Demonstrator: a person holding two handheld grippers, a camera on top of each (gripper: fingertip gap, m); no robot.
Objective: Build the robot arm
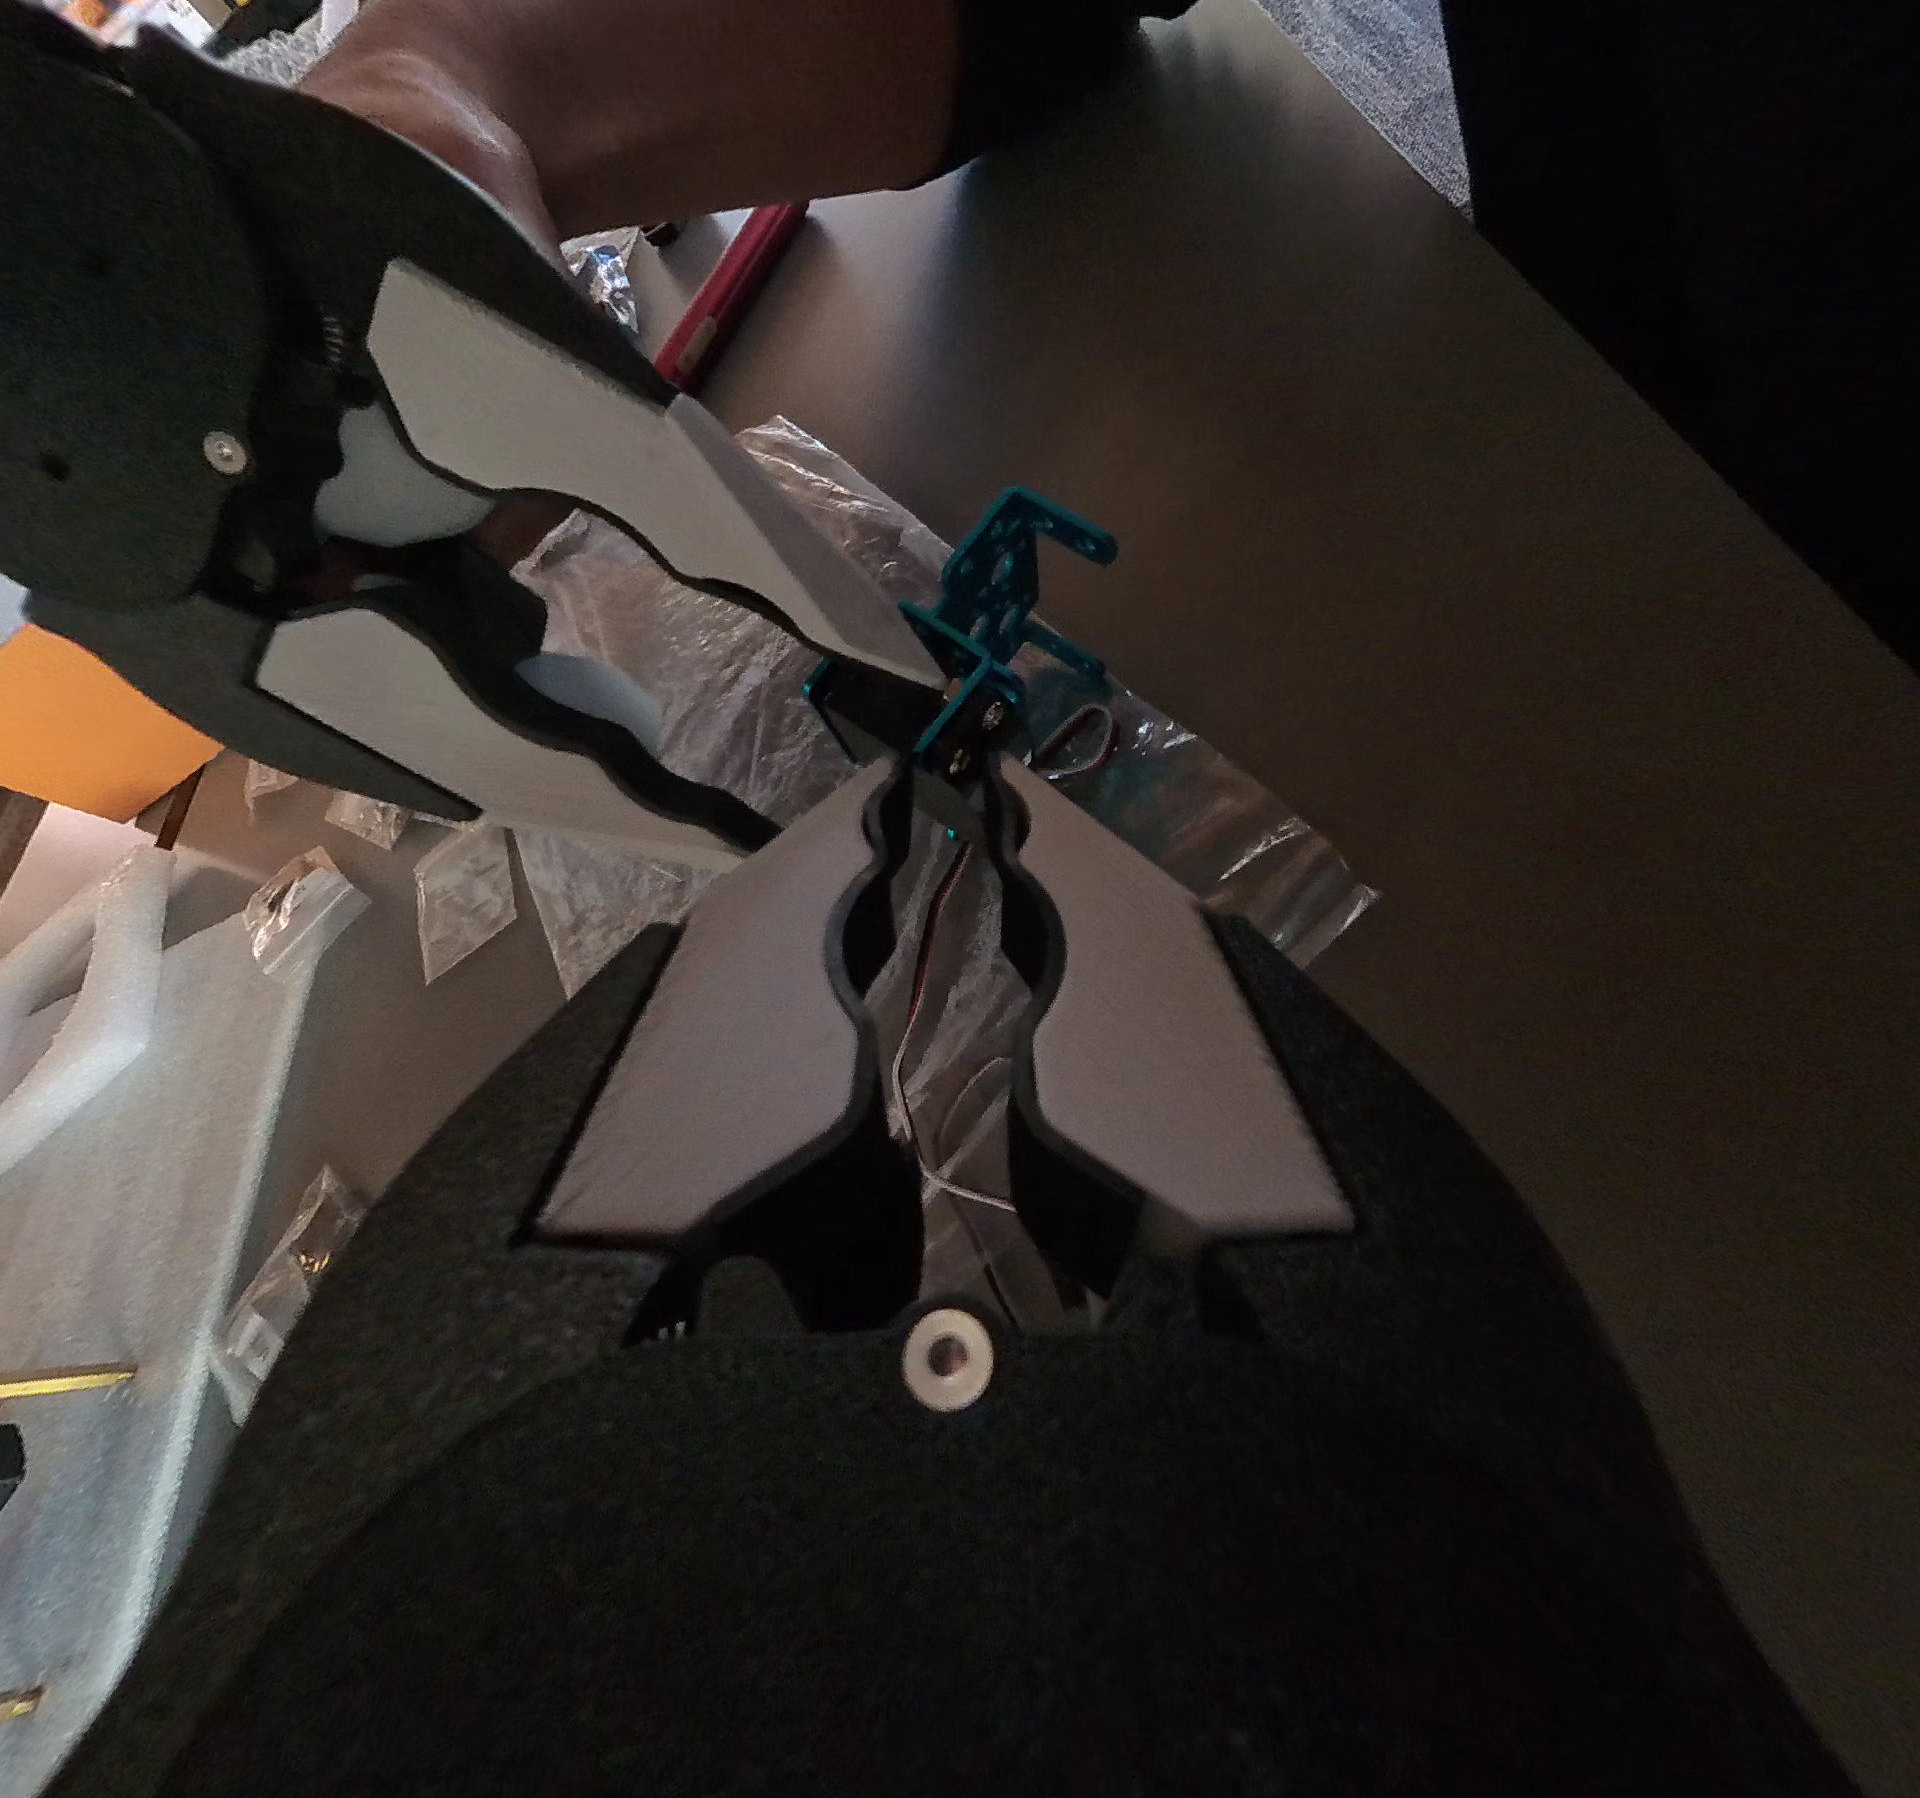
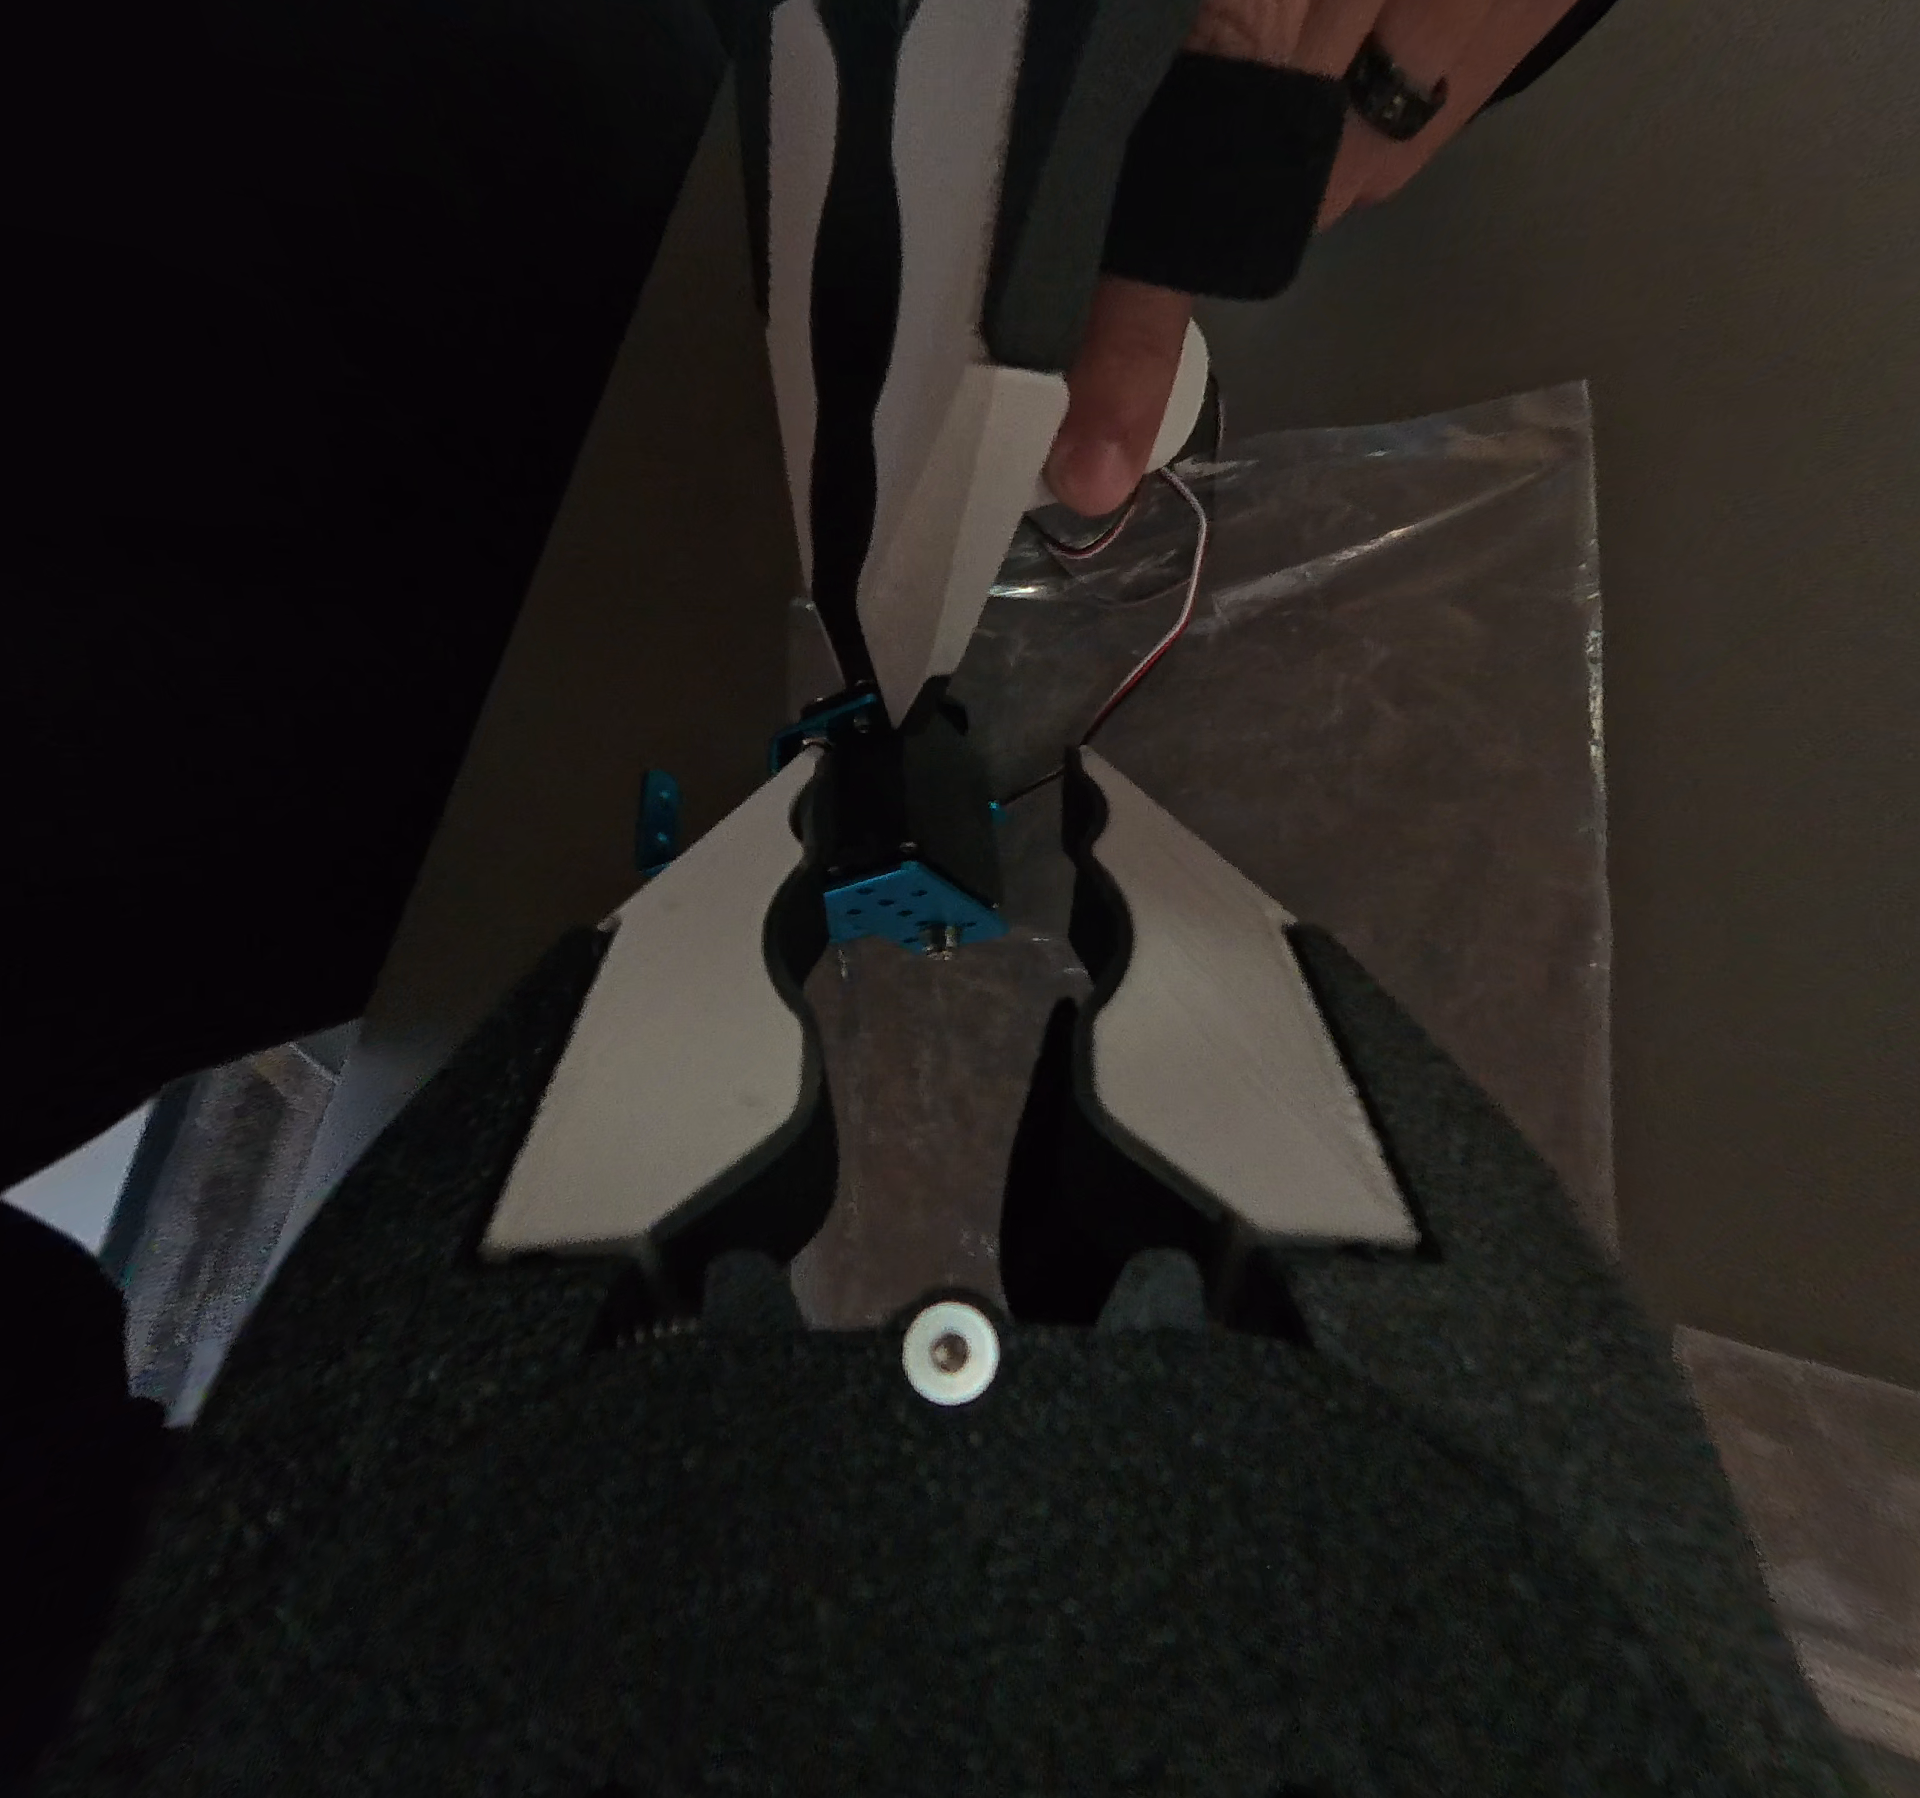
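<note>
A black servo (image 2: 935, 803) in a blue perforated metal bracket (image 2: 904, 912) is held just above a clear plastic bag (image 2: 1403, 709) on a grey table (image 1: 1351, 501). My left gripper (image 1: 948, 777) is shut on the servo's end below the bracket (image 1: 997, 564). It enters the right wrist view from above (image 2: 878, 699). My right gripper (image 2: 951, 761) is open around the servo: its left finger touches it and the right finger stands apart. It shows at upper left in the left wrist view (image 1: 836, 756). A red and white wire (image 2: 1153, 626) trails from the servo.
White foam packing (image 1: 104, 1021) and several small bags of parts (image 1: 457, 901) lie at the left. A red flat object (image 1: 738, 278) lies farther back. A person's hands (image 1: 623, 65) hold the grippers, and dark clothing fills the right edge. My left and right fingertips are right by each other.
</note>
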